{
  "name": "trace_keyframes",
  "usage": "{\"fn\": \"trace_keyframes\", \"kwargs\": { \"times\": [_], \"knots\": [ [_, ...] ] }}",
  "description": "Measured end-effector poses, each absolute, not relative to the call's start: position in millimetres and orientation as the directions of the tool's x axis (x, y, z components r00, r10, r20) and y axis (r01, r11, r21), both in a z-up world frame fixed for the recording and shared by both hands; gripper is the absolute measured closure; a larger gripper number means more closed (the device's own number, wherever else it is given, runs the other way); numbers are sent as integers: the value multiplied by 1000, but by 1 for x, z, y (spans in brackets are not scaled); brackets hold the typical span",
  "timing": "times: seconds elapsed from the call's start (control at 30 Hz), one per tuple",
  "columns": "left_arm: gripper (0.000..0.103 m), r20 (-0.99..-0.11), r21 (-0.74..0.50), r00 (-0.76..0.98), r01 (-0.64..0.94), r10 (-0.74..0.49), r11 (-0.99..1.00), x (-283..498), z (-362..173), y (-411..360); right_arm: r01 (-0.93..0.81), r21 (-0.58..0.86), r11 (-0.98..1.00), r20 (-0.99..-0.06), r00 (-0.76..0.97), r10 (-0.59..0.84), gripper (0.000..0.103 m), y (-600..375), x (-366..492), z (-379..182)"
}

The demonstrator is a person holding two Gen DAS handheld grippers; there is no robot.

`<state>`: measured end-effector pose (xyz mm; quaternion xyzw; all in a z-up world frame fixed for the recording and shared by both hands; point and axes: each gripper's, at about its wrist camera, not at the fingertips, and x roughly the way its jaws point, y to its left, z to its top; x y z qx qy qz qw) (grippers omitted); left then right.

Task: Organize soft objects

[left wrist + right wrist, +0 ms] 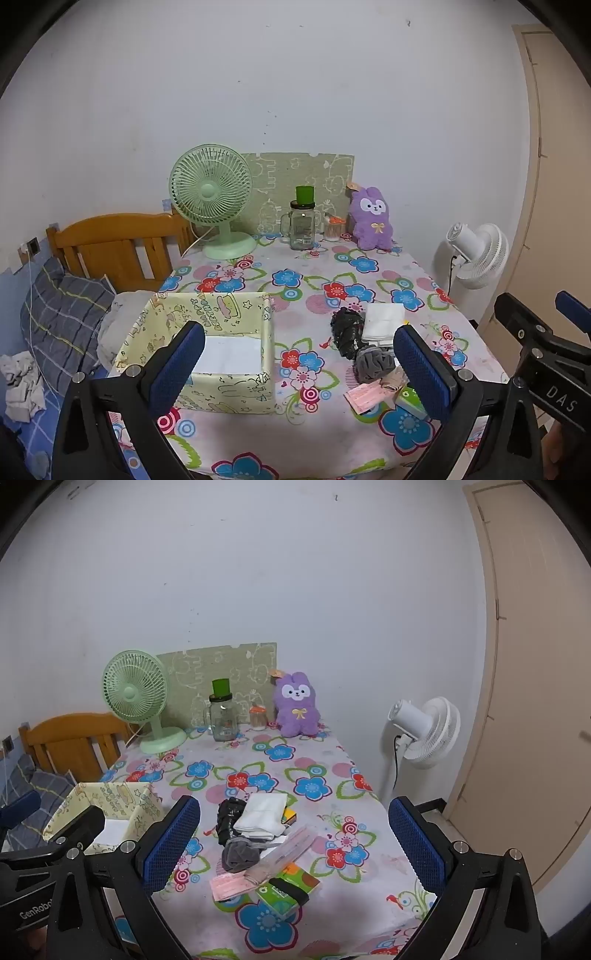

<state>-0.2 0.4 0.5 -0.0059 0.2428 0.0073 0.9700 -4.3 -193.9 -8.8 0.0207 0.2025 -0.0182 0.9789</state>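
Both claws, left claw (299, 363) and right claw (293, 836), are wide and hold nothing; soft things (255, 834) lie mid-frame on the table (332, 897).

Both views were evenly lit by soft, cool indoor light with no visible source. The white wall (295, 92) looked flat and slightly bluish, dimming toward the corners. Shadows were faint; objects on the tabletop (314, 768) cast only weak, diffuse ones. No glare appeared. Strong fisheye distortion bent the door (524, 664) into a curve, and black lens vignette filled the corners. Focus was fairly sharp centrally, softer and grainier near the edges.
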Motion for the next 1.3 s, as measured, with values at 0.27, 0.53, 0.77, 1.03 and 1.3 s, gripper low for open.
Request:
{"fn": "trace_keyframes", "kwargs": {
  "times": [0.27,0.53,0.77,1.03,1.3],
  "knots": [
    [0,-444,5,894,-59,55,998,-5,6,4,32,16,999,-372,928,-24,0,-189,-5,-4],
    [1,-439,-17,898,-48,36,999,1,3,2,10,28,1000,-380,925,2,0,-190,-1,-3],
    [1,-439,-8,897,-55,46,998,2,1,1,0,40,999,-386,922,16,0,-189,0,-4],
    [1,-442,-9,896,-53,44,999,3,0,2,-3,39,999,-388,921,18,0,-189,0,-3],
    [1,-441,-9,896,-53,44,999,2,0,3,-2,39,999,-388,922,17,0,-189,0,-3]
  ]
}}
